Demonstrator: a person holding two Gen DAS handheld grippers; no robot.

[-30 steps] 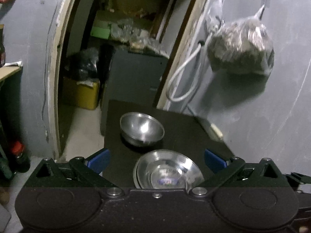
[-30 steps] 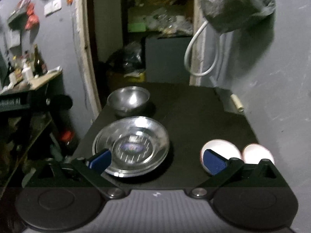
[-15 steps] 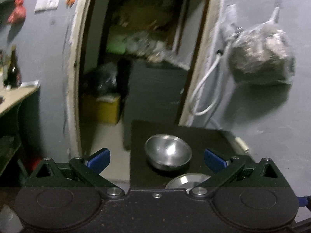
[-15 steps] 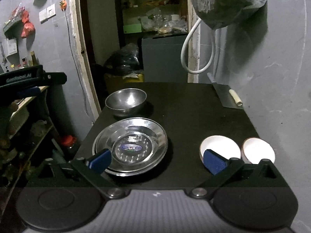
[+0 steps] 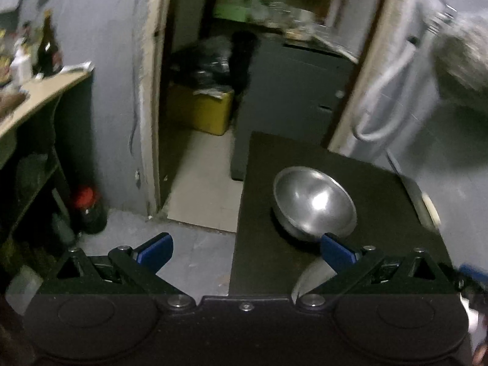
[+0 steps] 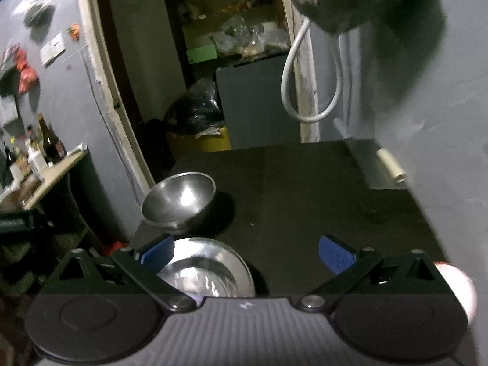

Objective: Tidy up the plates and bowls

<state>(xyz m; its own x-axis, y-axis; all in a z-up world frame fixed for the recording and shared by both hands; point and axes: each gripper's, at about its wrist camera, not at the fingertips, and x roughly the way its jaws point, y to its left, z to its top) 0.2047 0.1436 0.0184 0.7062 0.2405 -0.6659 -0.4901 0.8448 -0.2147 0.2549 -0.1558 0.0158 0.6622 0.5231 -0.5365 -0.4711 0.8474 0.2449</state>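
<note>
Left wrist view: the left gripper [image 5: 245, 251] is spread wide and holds nothing, its blue pads [image 5: 154, 248] hanging over the table's [image 5: 262, 262] left edge and the floor. The steel bowl [image 5: 314, 202] sits upright on the table, just beyond the right pad. A plate [image 5: 311, 276] shows only as a pale sliver behind the right finger. The frame is blurred; bottles [image 5: 48, 50] on a left shelf carry no legible labels.

Right wrist view: the right gripper [image 6: 245, 254] is also wide open and empty, above the table [image 6: 305, 189]. The bowl [image 6: 178, 202] stands at the left edge, the plate [image 6: 210, 270] just nearer, partly hidden by the left finger. A white bowl [image 6: 457, 286] is cut off at the right. No writing can be read.
</note>
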